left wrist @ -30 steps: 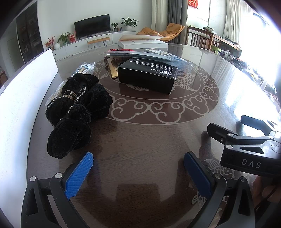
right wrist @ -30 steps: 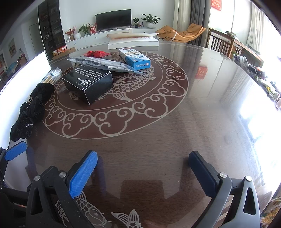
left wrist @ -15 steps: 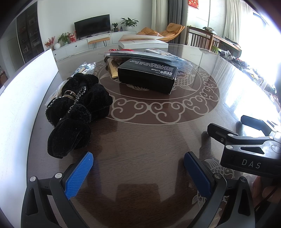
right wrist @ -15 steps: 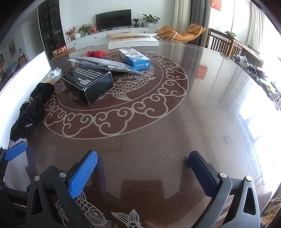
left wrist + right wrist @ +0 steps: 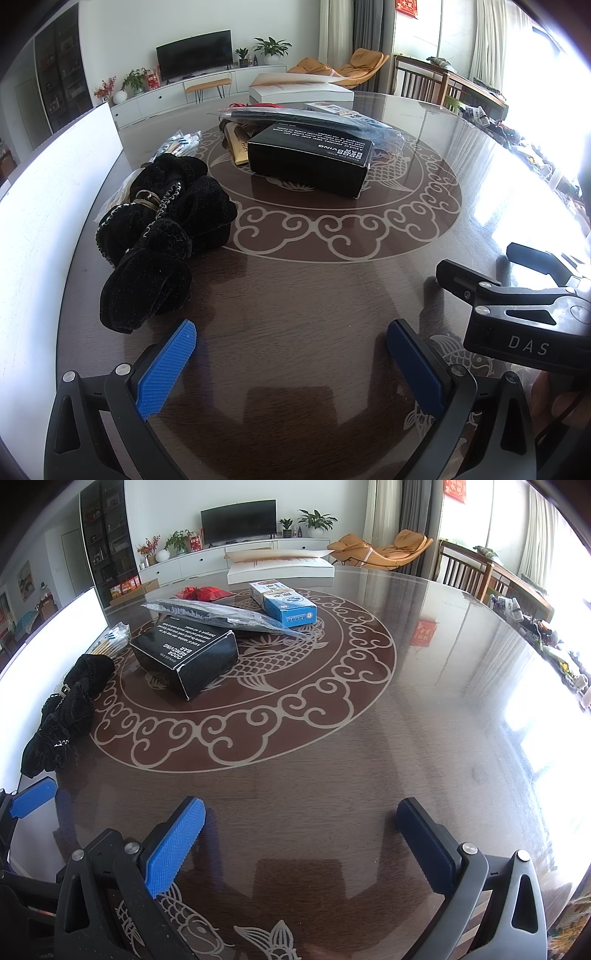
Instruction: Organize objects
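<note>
Left wrist view: both blue-padded grippers — left (image 5: 291, 354) and right (image 5: 301, 829) — gape empty over the dark round table (image 5: 406, 738), the black velvet bundle (image 5: 162, 236) left of the black cardboard box (image 5: 310, 162).

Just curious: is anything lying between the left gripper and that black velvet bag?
Nothing visible. The left gripper is open over bare table, and the black velvet bag lies just ahead, to its left.
</note>
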{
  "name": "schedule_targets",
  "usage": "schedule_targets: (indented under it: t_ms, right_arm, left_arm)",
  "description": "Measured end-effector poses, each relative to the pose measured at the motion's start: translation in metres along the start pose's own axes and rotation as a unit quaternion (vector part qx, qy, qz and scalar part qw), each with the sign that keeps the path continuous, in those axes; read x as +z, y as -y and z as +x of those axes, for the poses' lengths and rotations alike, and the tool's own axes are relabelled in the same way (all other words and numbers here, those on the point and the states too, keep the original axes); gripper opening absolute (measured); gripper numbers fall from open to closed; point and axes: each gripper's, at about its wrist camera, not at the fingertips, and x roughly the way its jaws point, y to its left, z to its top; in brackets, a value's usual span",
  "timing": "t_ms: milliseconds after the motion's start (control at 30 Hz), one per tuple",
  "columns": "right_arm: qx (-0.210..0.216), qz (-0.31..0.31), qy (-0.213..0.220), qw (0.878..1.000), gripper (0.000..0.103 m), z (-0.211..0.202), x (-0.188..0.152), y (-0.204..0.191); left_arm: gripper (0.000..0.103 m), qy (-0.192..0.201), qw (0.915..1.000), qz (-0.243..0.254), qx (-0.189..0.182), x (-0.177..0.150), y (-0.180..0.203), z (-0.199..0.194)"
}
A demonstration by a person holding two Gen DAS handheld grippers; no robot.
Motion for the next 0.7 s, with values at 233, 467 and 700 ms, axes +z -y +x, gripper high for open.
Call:
schedule_targets:
  t_ms: [233,467,700]
  right_arm:
    - [0.0,0.0,0.0,1.0,0.103,0.0,0.0,0.0]
    - [0.0,0.0,0.0,1.0,0.103,0.0,0.0,0.0]
    - [0.0,0.0,0.0,1.0,0.103,0.0,0.0,0.0]
  left_arm:
    - [0.103,0.0,1.0,0.0,0.0,0.0,0.001,0.0]
    - [0.103,-0.001,1.0,-0.005,0.006,-0.001,-0.001,-0.002]
    - [0.103,0.005,0.9996,-0.024,-0.015,-0.009,-0.017,-0.034]
